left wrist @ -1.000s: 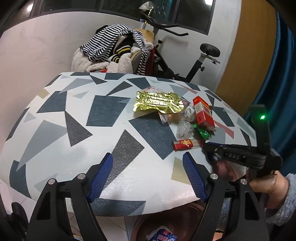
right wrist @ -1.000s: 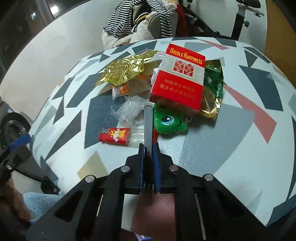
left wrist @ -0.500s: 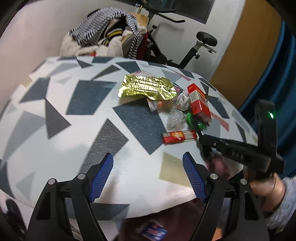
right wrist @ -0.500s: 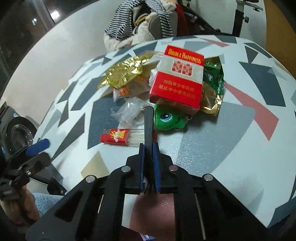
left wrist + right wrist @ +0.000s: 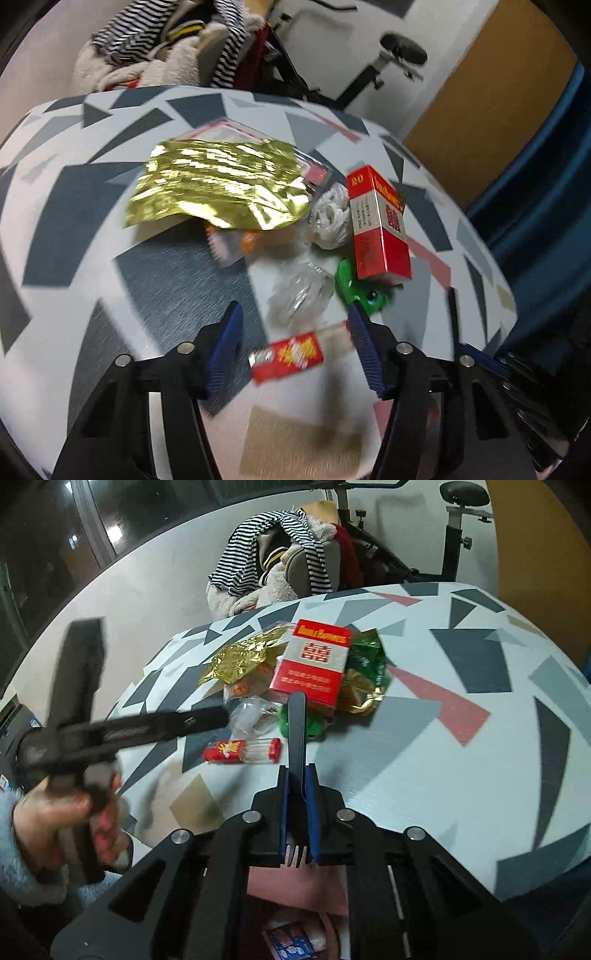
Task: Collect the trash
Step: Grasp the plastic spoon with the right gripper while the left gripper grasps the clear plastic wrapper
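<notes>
1. The left gripper [image 5: 295, 345] hangs low over the counter [image 5: 155, 280] with its jaws wide and nothing between them. The red toothpick tube [image 5: 286, 356] lies flat between the two blue pads, so it is probably the next thing to be picked up.
2. The right gripper [image 5: 297, 819] has its jaws narrowed onto a black plastic fork [image 5: 297, 738]. The handle points forward over the counter edge and the tines sit back by the camera.
3. A pink bin [image 5: 295, 897] stands under the counter edge below this gripper with some wrappers already inside, so the fork is likely held there to be dropped in.
4. The rest of the trash is heaped mid-counter: a gold foil bag [image 5: 218, 186], a red cigarette box [image 5: 378, 225], a crumpled clear wrapper [image 5: 299, 295] and a green toy [image 5: 364, 293].
5. The counter is round with a grey, white and pink geometric pattern. Behind it are a chair piled with clothes [image 5: 284, 561], an exercise bike [image 5: 454, 528] and a blue curtain [image 5: 546, 206].
</notes>
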### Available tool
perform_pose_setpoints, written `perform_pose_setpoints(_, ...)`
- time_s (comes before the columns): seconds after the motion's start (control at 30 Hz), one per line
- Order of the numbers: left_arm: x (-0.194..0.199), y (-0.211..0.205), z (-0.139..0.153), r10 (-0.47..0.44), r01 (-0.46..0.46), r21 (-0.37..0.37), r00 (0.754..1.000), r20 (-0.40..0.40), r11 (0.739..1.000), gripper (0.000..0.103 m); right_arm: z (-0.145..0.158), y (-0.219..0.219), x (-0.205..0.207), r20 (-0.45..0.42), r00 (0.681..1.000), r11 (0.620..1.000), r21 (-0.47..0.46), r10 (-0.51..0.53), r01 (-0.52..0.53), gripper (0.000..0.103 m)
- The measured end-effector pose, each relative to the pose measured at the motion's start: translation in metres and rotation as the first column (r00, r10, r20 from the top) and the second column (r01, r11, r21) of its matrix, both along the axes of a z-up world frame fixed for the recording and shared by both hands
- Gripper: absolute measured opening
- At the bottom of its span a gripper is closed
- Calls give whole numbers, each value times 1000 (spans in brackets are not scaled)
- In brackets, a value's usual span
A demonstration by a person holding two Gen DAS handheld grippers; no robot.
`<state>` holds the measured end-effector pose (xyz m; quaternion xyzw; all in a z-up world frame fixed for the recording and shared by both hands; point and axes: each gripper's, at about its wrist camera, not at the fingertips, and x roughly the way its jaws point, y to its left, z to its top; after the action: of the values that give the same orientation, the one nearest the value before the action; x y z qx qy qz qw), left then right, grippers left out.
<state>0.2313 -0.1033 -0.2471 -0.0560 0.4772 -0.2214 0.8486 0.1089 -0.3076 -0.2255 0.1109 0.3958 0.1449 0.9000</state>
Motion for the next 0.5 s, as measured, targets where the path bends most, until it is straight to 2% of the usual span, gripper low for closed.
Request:
perform_pose_setpoints(0.03,4,-4,-3,-1,1,16,1000,-10,1000,47,0,-4,-2,-1,1000,1000,8,-8,8,13)
perform_pose_setpoints(0.1,14,-10,-13,9,-7,32,999,-52,999,44,-1,-10,-5,-5,1000,1000,15,-17,17,13)
perform_pose_setpoints(0.23,19,-14,-12,8,-6,39,999,-39,999,31,-3,-20,-9,-12,999,999,22,-35,35,13)
perform_pose_setpoints(0.33,11,-11,-4,-17,17,53,1000,-1,998,22,-1,-22,-14,-4,999,999,22,-38,38,13)
perform_pose_setpoints(0.5,-9,2,20,-23,21,38,999,45,999,22,4,-18,-21,10,999,999,27,-31,31,13)
